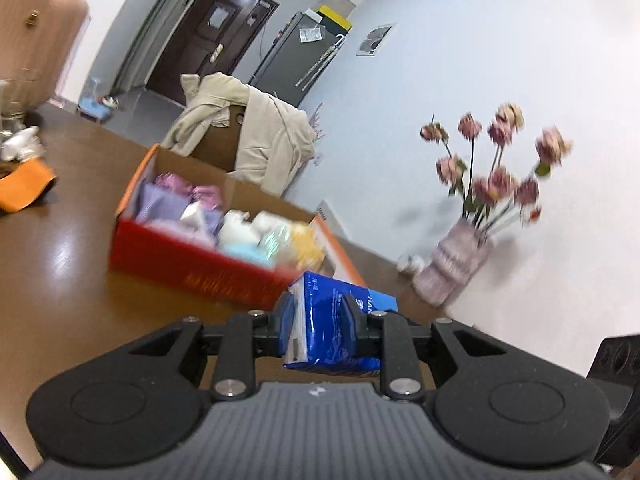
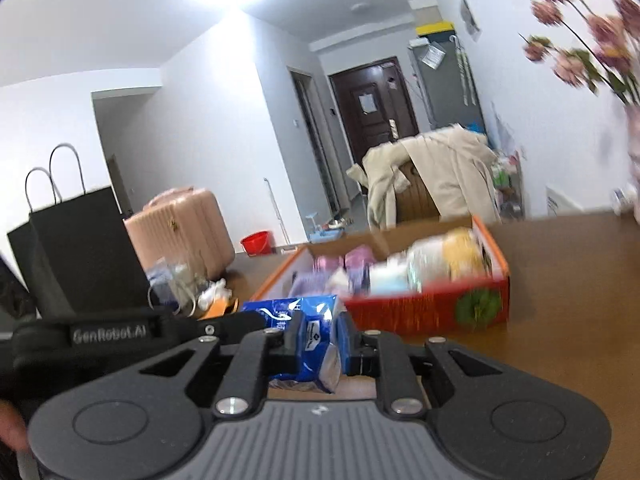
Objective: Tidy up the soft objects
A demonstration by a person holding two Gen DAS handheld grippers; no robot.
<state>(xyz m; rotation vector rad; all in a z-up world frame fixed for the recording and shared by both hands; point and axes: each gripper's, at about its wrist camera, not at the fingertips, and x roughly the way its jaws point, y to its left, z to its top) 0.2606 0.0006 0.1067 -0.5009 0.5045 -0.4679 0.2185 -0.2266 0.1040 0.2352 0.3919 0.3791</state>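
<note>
A: Both grippers clamp the blue plastic tissue pack (image 1: 332,320), left gripper (image 1: 318,330) and right gripper (image 2: 320,340), above the brown table's (image 1: 60,280) near edge.

B: Uneven pulling could tear it before the red cardboard box (image 1: 192,268).

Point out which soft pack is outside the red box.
The blue tissue pack, clamped between both grippers' jaws, left gripper and right gripper. The pastel packs all sit inside the red box.

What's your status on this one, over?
Left gripper and right gripper both clamp the blue tissue pack. Red box ahead, nearly full. Path open.
</note>
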